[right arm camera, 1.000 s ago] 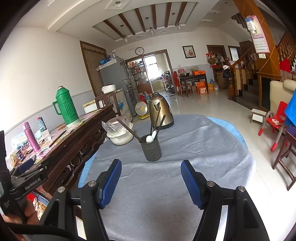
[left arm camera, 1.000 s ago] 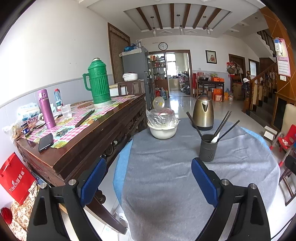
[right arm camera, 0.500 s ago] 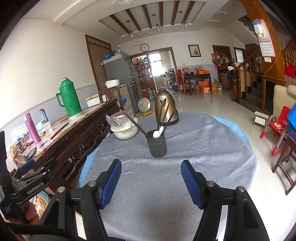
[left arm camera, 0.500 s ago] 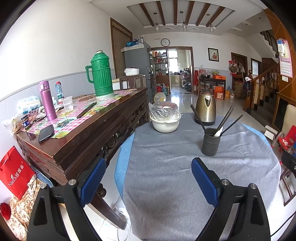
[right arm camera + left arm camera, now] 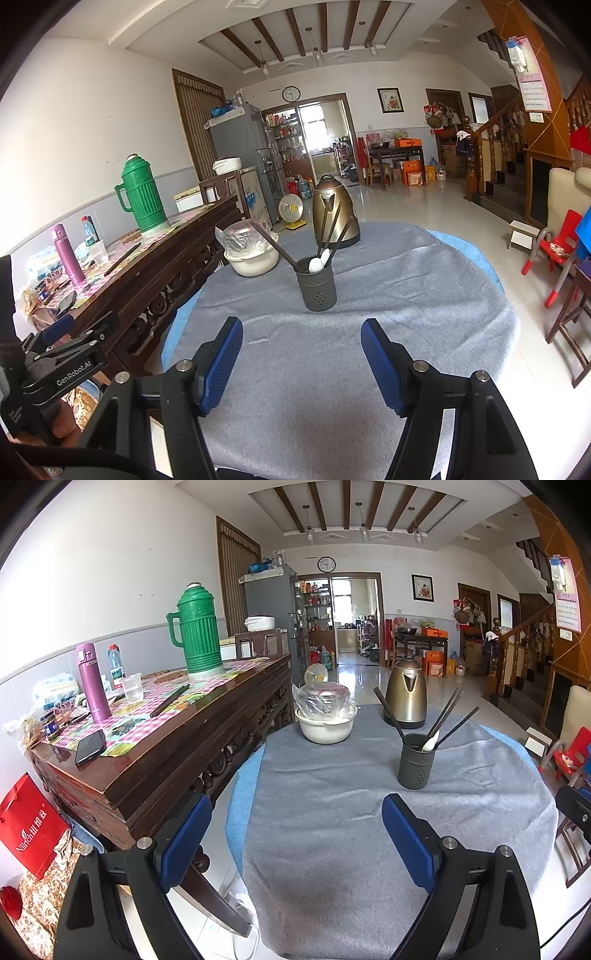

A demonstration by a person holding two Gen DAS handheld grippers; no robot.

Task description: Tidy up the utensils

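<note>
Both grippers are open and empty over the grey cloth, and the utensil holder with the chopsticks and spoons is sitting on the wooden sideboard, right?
Not quite. The utensil holder stands on the grey cloth of the round table, not the sideboard; the right wrist view shows it. Both grippers are open and empty.

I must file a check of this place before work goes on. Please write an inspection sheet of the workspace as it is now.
Surface: round table under a grey cloth, blue edge showing.
Job's things: holder upright on the cloth, with dark chopsticks and white spoons in it.
Clutter: kettle and covered bowl behind the holder.
Grippers: left gripper and right gripper open, empty, above the cloth.
Cables: a white cable on the floor under the table's near edge.
Surroundings: sideboard with green flask, bottles and phone; stairs at right.
</note>
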